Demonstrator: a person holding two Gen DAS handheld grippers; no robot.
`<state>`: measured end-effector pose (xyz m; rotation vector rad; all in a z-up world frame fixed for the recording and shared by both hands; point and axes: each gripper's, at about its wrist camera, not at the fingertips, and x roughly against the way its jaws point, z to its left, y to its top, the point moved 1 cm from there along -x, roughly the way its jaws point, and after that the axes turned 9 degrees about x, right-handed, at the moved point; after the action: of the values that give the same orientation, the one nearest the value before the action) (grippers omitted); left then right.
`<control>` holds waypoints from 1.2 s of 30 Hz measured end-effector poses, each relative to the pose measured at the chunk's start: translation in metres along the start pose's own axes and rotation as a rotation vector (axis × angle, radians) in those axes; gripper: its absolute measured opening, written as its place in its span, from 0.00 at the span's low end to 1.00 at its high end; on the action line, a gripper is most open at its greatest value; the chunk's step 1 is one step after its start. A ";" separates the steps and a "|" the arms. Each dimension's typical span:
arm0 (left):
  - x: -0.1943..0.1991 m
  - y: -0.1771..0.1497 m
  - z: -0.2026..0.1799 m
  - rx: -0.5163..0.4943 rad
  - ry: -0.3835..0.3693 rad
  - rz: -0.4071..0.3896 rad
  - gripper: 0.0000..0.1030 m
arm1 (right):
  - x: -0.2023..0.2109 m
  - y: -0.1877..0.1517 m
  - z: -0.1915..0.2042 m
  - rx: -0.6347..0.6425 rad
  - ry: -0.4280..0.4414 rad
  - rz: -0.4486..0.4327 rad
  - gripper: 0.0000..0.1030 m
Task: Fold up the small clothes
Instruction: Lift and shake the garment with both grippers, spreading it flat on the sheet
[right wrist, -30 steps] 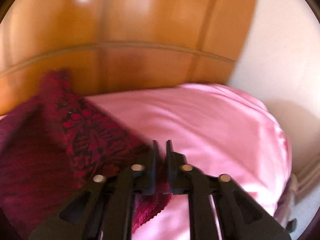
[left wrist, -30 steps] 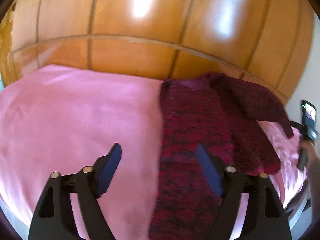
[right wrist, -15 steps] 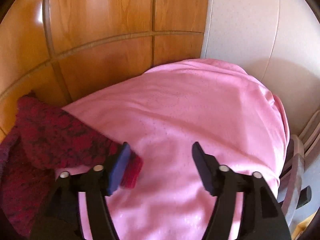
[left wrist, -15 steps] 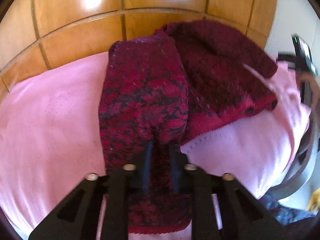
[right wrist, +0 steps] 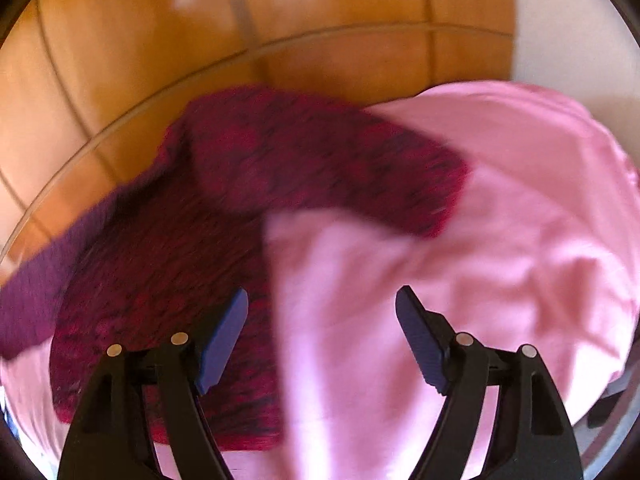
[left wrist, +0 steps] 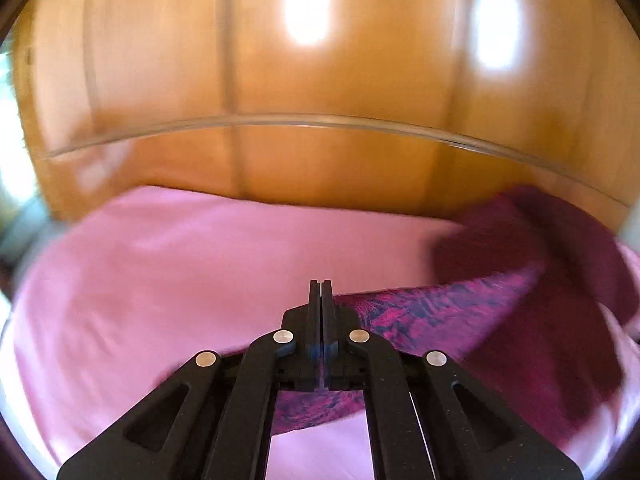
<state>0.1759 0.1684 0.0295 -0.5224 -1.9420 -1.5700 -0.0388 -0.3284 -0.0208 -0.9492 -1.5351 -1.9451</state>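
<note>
My left gripper (left wrist: 321,286) is clamped tight on the garment (left wrist: 440,312), which trails to three o'clock across the pink sheet (left wrist: 180,280). My right gripper (right wrist: 322,300) is opening, empty. I'd carry the fold across level, keeping the edge taut.

In front of me stands a glossy wooden panelled wardrobe (left wrist: 320,80), its orange-brown doors crossed by a pale horizontal strip and carrying two bright reflections of light. Below it spreads a pink sheet (left wrist: 180,272), and a plain white wall (right wrist: 568,20) adjoins the wood at the right.
</note>
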 end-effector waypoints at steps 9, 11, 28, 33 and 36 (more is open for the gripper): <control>0.009 0.027 0.051 0.224 0.002 -0.080 0.00 | -0.033 -0.009 0.035 0.066 0.113 0.099 0.74; 0.018 0.005 0.032 0.189 -0.146 -0.050 0.00 | -0.042 -0.008 0.039 0.078 0.131 0.121 0.70; -0.072 -0.145 -0.089 0.372 -0.604 0.424 0.52 | -0.064 -0.015 0.065 0.213 0.085 0.159 0.34; -0.058 -0.129 -0.089 0.281 -0.614 0.416 0.18 | -0.055 -0.005 0.076 0.218 0.079 0.147 0.24; -0.033 -0.100 -0.081 0.228 -0.627 0.364 0.16 | -0.035 0.001 0.075 0.233 0.088 0.111 0.21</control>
<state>0.1535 0.0685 -0.0554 -1.3016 -2.2571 -1.0040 0.0011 -0.2575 -0.0376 -0.8205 -1.5819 -1.6669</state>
